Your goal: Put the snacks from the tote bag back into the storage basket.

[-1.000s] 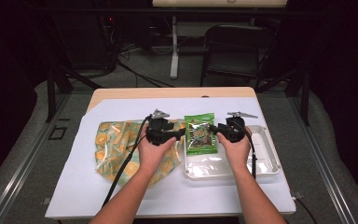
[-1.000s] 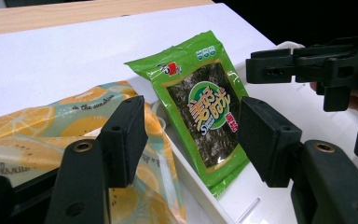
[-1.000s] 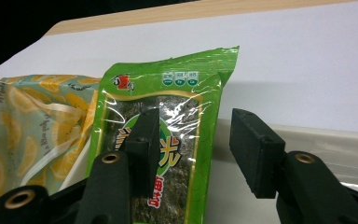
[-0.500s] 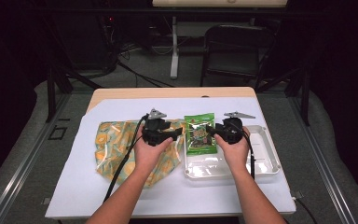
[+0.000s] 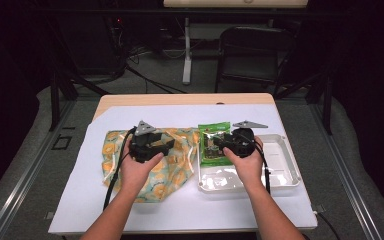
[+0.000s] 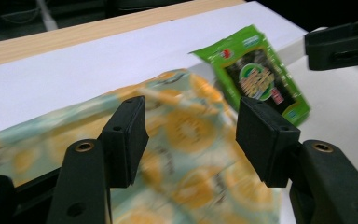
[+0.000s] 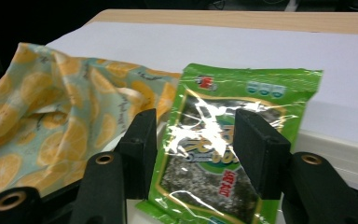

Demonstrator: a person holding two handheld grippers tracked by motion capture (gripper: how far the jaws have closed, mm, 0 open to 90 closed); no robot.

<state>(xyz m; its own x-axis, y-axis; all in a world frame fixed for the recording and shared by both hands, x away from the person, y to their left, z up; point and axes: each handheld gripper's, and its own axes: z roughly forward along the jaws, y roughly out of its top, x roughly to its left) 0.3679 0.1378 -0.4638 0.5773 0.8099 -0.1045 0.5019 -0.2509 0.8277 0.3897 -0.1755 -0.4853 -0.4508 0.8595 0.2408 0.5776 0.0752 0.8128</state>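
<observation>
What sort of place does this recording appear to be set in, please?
Probably a lab or studio set up for recording, not a home: a table under a white sheet, dark surroundings with cables on the floor, metal stands and a folding chair behind.

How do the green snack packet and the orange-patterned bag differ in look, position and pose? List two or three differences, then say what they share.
1. The green snack packet is glossy green plastic with dark print; the orange-patterned bag is pale with orange slices.
2. The packet leans on the rim of the white tray; the bag lies on the white sheet beside it.
3. The packet looks flat and smooth; the bag is crumpled and spreads wider.
Both are soft, and neither is gripped.
</observation>
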